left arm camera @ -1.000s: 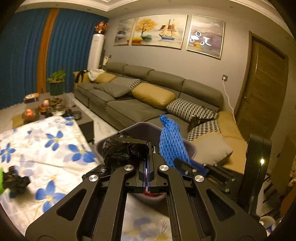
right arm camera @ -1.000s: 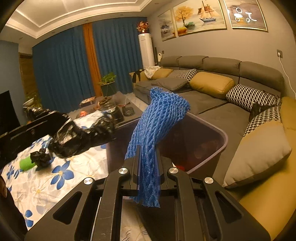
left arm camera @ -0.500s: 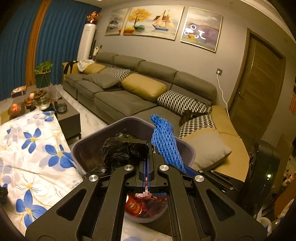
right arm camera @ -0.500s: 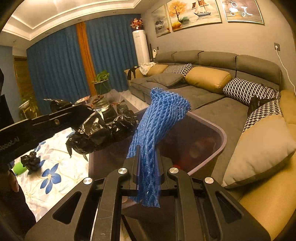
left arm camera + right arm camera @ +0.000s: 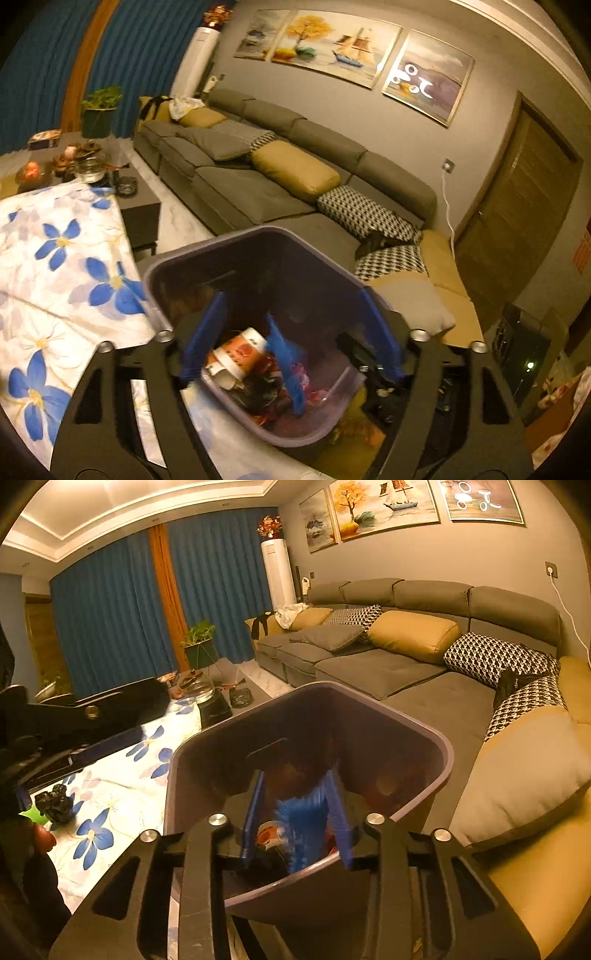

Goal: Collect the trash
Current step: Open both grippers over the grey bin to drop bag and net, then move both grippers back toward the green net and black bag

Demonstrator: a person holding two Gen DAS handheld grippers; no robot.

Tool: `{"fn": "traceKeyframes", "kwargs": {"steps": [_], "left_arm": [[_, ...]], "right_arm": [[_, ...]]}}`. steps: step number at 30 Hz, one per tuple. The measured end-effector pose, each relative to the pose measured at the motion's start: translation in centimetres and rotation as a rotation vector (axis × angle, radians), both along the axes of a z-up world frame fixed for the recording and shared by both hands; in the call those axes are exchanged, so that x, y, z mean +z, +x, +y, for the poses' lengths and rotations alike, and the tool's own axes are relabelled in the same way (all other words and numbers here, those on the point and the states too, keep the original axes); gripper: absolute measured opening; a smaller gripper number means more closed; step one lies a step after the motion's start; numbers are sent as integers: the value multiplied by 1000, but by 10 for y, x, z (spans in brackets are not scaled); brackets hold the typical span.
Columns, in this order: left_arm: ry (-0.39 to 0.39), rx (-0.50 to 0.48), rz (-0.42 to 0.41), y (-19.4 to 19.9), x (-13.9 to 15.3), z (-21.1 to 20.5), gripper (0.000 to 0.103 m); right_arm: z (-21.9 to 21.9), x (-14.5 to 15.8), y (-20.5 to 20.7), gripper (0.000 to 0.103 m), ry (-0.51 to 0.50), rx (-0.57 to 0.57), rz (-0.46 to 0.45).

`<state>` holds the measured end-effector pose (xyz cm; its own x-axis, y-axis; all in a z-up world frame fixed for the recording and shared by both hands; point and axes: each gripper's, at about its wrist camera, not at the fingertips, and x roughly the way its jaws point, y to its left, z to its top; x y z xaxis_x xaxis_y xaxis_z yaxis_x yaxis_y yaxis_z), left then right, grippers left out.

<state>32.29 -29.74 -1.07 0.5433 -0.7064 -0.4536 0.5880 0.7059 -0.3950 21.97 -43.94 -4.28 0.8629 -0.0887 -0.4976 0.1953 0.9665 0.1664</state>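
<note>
A purple trash bin point(image 5: 207, 243) stands between the flowered table and the sofa; it also shows in the right wrist view point(image 5: 424, 734). My left gripper point(image 5: 291, 332) is open above the bin's mouth. My right gripper point(image 5: 297, 812) is open over the bin too. The blue foam net point(image 5: 286, 365) lies inside the bin among cups and wrappers, and shows blurred between my right fingers point(image 5: 303, 819). A crumpled black bag point(image 5: 56, 805) and a green item beside it lie on the table at the left.
A table with a blue-flower cloth point(image 5: 55, 266) is left of the bin. A grey sofa with yellow and patterned cushions point(image 5: 295, 173) is behind and to the right. A dark coffee table point(image 5: 140, 206) holds dishes. A door point(image 5: 517, 206) is at the right.
Both grippers opened over the bin. The black bag left my left gripper and the blue net left my right gripper; the net now lies in the bin.
</note>
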Motion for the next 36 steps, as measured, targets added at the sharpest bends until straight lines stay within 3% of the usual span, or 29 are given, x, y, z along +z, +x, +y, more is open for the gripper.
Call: {"fn": "traceKeyframes", "kwargs": {"steps": [3,8,11,21,28,36], "left_arm": [[-4,57,-15,-6,2,18,90],[60,204,-58,-24,0,58,96],[86,302,-75,-38,-3,89,96],[179,588,-85,-74,-13,210,96],[188,723,-59,-94,-19,285,96],[175,814,-33,-102,-22,350,96]], "right_arm": [[-1,5,-9,55,4,-11,-23],[2,12,-27,78,-11,-34,-67],[8,15,-35,86,-16,-32,-76],[61,23,-43,87,-19,97,-80],[130,26,-37,87,-58,232,-79],[214,20,-16,87,-100,383,-45]]}}
